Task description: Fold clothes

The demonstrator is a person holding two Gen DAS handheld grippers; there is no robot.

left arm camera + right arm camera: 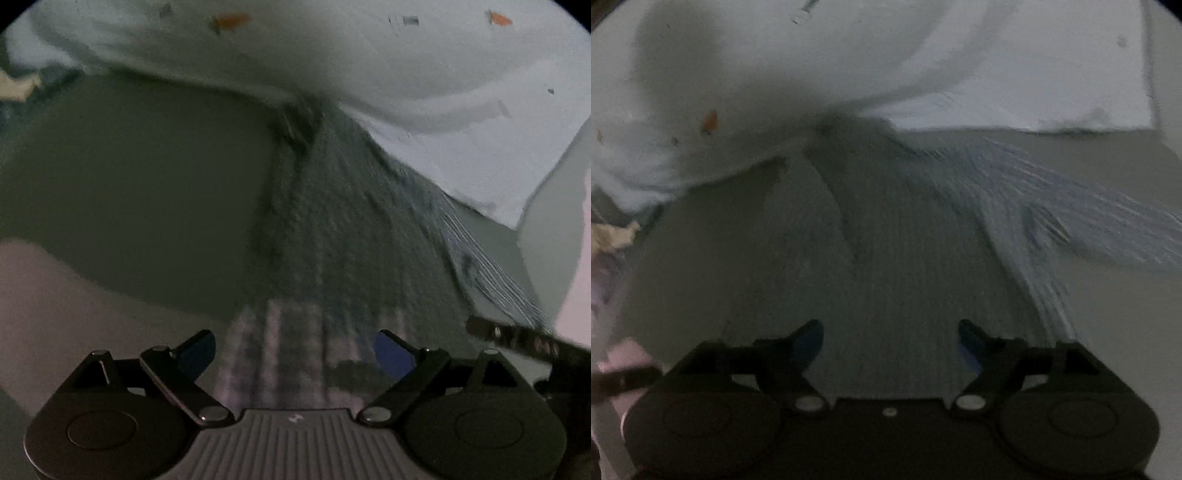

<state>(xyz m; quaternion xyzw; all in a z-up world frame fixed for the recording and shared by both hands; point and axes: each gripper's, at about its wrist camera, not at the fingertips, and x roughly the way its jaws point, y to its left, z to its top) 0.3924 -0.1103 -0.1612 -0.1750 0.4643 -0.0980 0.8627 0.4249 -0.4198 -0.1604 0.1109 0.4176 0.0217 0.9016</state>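
Note:
A dark grey-green knitted garment (332, 229) stretches away from my left gripper (295, 350), whose jaws stand wide apart with the cloth lying between and under them; a lighter checked part sits just ahead of the fingers. The same garment (886, 258) shows in the right wrist view, running ahead of my right gripper (890, 339), also wide open. A blue-and-white striped piece of cloth (1071, 206) fans out to the right; it also shows in the left wrist view (491, 266). Both views are blurred.
A large white sheet or cloth with small orange marks (332, 48) lies across the far side, also in the right wrist view (775, 74). A crumpled cream item (613, 236) lies at the left edge. The grey surface (129, 177) lies under the garment.

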